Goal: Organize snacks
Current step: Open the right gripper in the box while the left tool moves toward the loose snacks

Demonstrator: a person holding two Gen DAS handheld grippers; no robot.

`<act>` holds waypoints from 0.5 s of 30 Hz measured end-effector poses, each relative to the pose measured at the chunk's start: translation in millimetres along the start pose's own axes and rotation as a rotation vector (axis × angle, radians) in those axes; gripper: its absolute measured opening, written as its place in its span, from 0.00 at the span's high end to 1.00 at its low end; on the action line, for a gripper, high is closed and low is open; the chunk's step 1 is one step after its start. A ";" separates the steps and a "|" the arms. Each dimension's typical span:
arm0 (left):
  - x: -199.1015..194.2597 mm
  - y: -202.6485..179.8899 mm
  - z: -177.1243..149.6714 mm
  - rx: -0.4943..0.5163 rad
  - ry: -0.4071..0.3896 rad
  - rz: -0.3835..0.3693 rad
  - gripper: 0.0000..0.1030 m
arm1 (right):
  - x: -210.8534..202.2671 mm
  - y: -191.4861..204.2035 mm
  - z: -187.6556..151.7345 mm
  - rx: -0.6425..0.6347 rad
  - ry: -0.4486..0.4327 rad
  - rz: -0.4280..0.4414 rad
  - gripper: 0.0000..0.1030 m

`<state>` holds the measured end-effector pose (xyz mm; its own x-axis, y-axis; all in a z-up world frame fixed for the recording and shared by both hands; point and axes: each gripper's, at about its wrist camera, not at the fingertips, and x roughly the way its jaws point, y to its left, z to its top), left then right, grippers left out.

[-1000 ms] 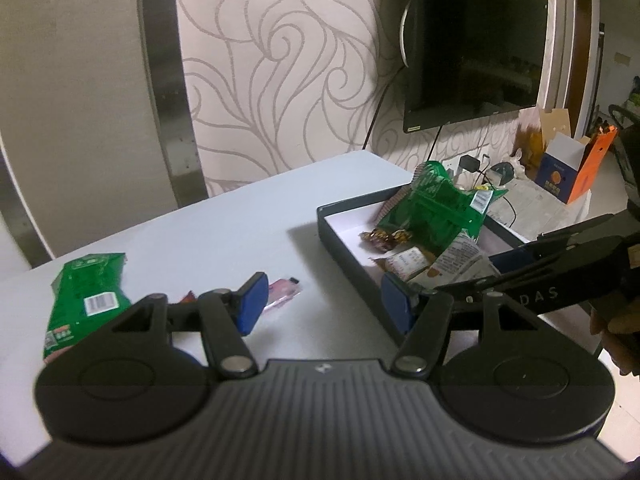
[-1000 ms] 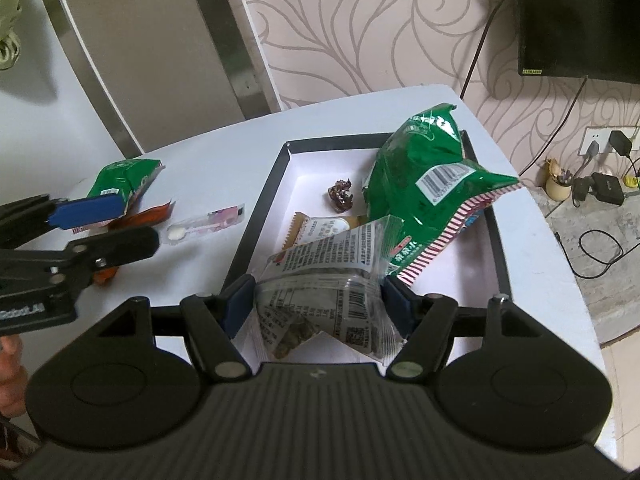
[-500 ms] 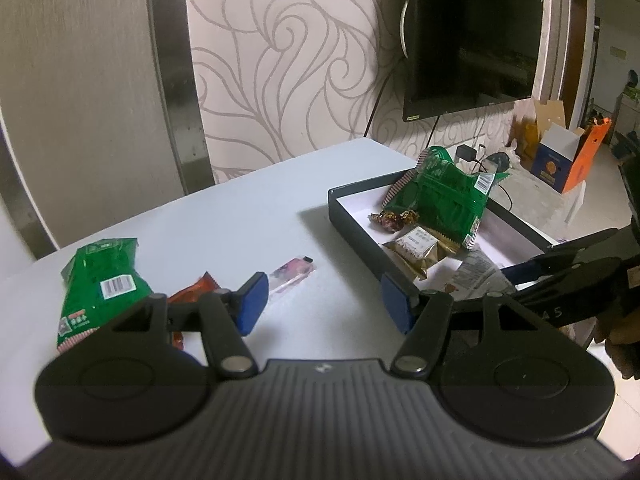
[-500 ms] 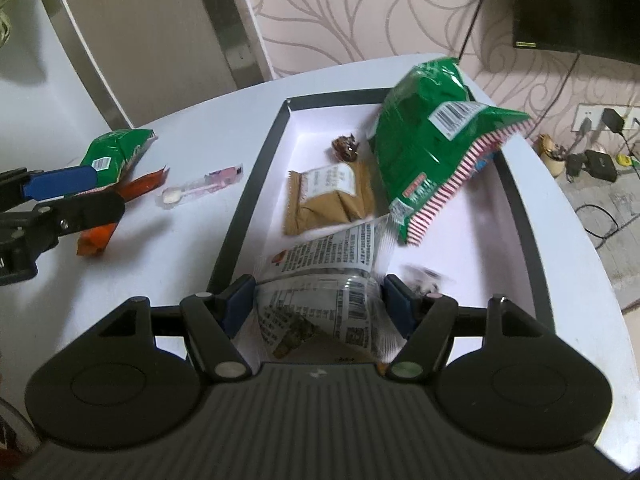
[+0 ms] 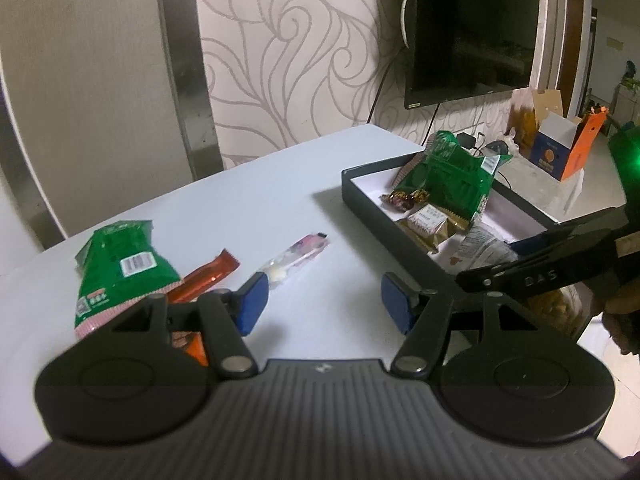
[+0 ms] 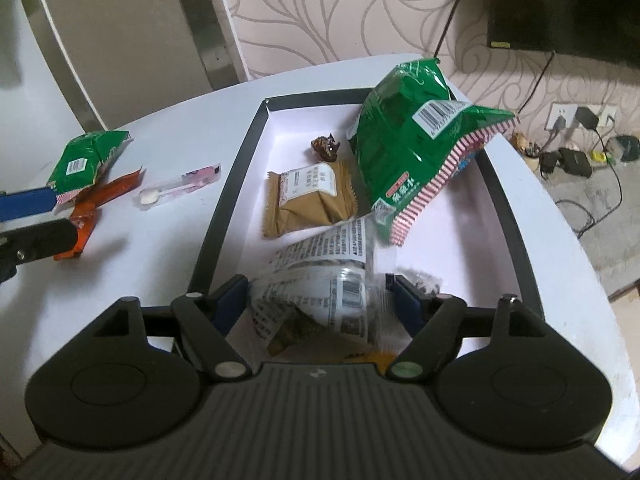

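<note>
Landmark: you are working around the black tray [image 6: 240, 168] sitting on the white table [image 6: 172, 264].
Right gripper [image 6: 318, 300]: you are holding it over the tray's near end, pointing down into it. Its jaws are opening. The clear printed bag [image 6: 320, 280] is lying between the pads; the right pad [image 6: 404, 304] is standing just clear of the plastic, and the left pad is right beside it.
Left gripper [image 5: 320, 300]: you are holding it above the table to the left of the tray, jaws standing about half open, gripping nothing.
Inside the tray: the big green bag [image 6: 412, 148] is leaning on the far right wall; the brown packet [image 6: 310, 200] is lying flat mid-tray; the dark candy [image 6: 326, 147] is sitting beyond it.
Left of the tray, on the table: the pink sachet [image 5: 296, 256] is lying nearest; the orange bar [image 5: 208, 276] is next; the small green bag [image 5: 120, 264] is lying farthest out, overlapping the bar.
</note>
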<state>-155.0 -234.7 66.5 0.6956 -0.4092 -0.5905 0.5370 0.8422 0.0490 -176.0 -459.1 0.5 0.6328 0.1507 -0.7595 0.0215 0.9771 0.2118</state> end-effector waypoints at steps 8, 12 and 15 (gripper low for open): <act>-5.4 7.1 -8.4 -0.015 0.005 -0.012 0.38 | -21.2 6.8 -1.0 0.033 -0.023 -0.023 0.11; -5.2 10.0 -13.1 -0.022 0.009 -0.023 0.37 | -33.4 13.4 -1.0 0.027 -0.027 -0.032 0.09; -3.8 12.5 -16.3 -0.027 0.013 -0.032 0.38 | -41.1 16.4 -1.8 0.030 -0.030 -0.042 0.09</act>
<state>-158.8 -216.9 56.2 0.6719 -0.4315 -0.6020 0.5458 0.8379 0.0086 -203.1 -448.9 34.1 0.6541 0.1046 -0.7491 0.0711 0.9775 0.1986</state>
